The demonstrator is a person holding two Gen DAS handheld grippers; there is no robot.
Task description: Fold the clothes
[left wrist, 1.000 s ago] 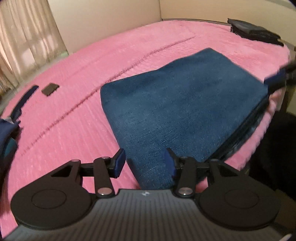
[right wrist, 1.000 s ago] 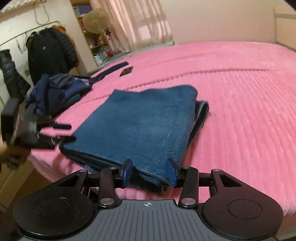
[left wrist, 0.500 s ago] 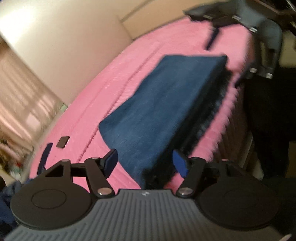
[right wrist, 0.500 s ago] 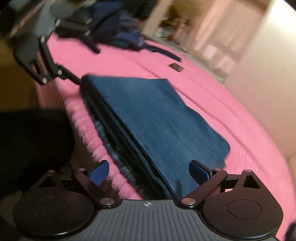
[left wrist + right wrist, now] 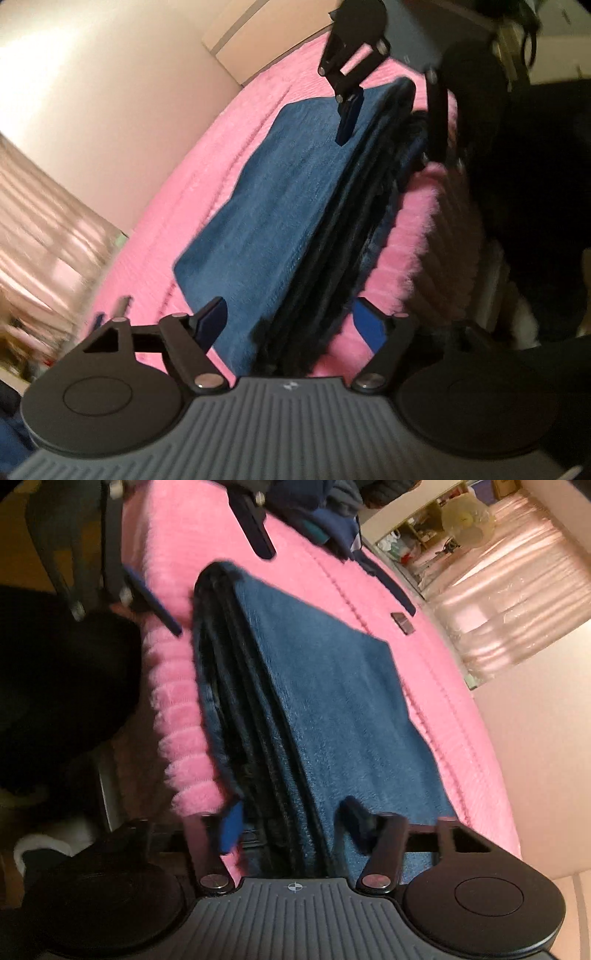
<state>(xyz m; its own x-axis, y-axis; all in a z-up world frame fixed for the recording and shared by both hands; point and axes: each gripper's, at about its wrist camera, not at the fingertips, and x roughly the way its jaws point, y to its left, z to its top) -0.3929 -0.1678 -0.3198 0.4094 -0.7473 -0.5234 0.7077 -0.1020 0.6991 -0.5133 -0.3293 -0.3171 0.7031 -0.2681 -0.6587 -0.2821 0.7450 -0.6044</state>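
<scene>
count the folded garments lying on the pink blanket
1: a folded blue denim garment, probably jeans, near the pink blanket's edge, with both grippers' open jaws at its opposite ends. A heap of dark unfolded clothes lies farther back; it may hide more.

No readable words, brand names or numbers appear in either wrist view. The only markings are a small pale emblem on the left gripper's ribbed grey housing (image 5: 291, 385) and a crosshair symbol on the right gripper's housing (image 5: 294, 887).

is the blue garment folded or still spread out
Folded. The blue garment lies as a compact rectangle on the pink bedspread, with several stacked layers showing along its near edge in both wrist views.
</scene>
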